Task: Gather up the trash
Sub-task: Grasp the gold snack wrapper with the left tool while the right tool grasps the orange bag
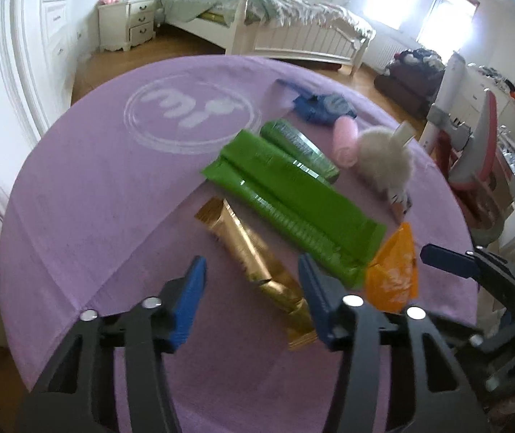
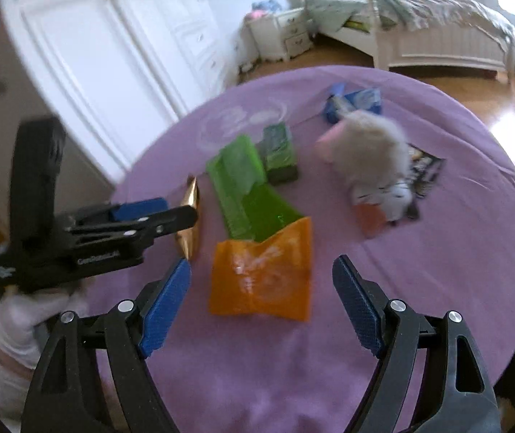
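Plainly, no bin or bag for the trash shows in either view; everything lies loose on a round table under a purple cloth (image 1: 87,195).

Left gripper (image 1: 252,272) hangs over the gold wrapper (image 1: 257,256), a long creased sachet that runs between its blue pads; the jaws stand apart on either side of it and neither pad seems to press on the foil. In the right wrist view this gripper (image 2: 171,213) shows side-on, held by a white-gloved hand (image 2: 30,321), its tips at the gold wrapper (image 2: 189,223).

Right gripper (image 2: 261,276) is spread wide just above the orange wrapper (image 2: 261,278), which lies flat between the two pads without touching either. Only one blue tip of it (image 1: 449,259) enters the left wrist view, beside the orange wrapper (image 1: 394,270).

Next to the gold one lie a bright green wrapper (image 1: 293,202) and a darker green packet (image 1: 299,148), side by side. Further off sit a blue crumpled wrapper (image 1: 324,108), a pink roll (image 1: 346,140) and a fluffy grey toy (image 1: 384,162). The toy partly covers a black printed packet (image 2: 425,173), perhaps another wrapper, though blur makes it hard to read.

Beyond the table stand a white bed (image 1: 293,32) and a nightstand (image 1: 127,21).
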{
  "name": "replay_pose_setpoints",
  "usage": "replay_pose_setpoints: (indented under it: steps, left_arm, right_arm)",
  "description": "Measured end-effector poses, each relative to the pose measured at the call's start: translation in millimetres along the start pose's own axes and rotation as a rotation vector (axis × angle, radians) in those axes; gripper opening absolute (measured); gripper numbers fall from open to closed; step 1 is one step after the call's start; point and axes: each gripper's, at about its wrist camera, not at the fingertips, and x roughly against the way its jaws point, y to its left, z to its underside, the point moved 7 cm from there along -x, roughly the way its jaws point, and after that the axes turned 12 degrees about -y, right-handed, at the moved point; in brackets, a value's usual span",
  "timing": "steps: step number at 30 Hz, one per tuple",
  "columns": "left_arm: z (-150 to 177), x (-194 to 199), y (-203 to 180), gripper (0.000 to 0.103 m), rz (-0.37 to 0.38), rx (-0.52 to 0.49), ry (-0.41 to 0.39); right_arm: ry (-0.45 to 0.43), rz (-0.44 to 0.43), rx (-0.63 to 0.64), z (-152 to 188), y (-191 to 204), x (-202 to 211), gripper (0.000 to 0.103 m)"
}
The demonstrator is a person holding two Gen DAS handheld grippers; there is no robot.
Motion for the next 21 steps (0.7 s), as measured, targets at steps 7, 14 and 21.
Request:
replay_pose_setpoints:
  steps: [7,14,21]
  left_arm:
    - [3.2,2.2,11.9,0.019,-0.027,0.002,-0.034]
    - [-10.8,23.7,-3.7,0.015,0.11,0.046,-0.113]
    - [-29.9,41.3,-64.1,0.015,0.197,-0.037,-0.159]
  right_arm:
    - [0.035,0.122,0.097,8.6,13.8,-24.0,0.051]
    - [-0.072,0.019,-0.029,-10.4,3.9,11.7,0.039]
    - [-0.16,0.009,-0.114,-23.1,-22.5,55.6,0.039]
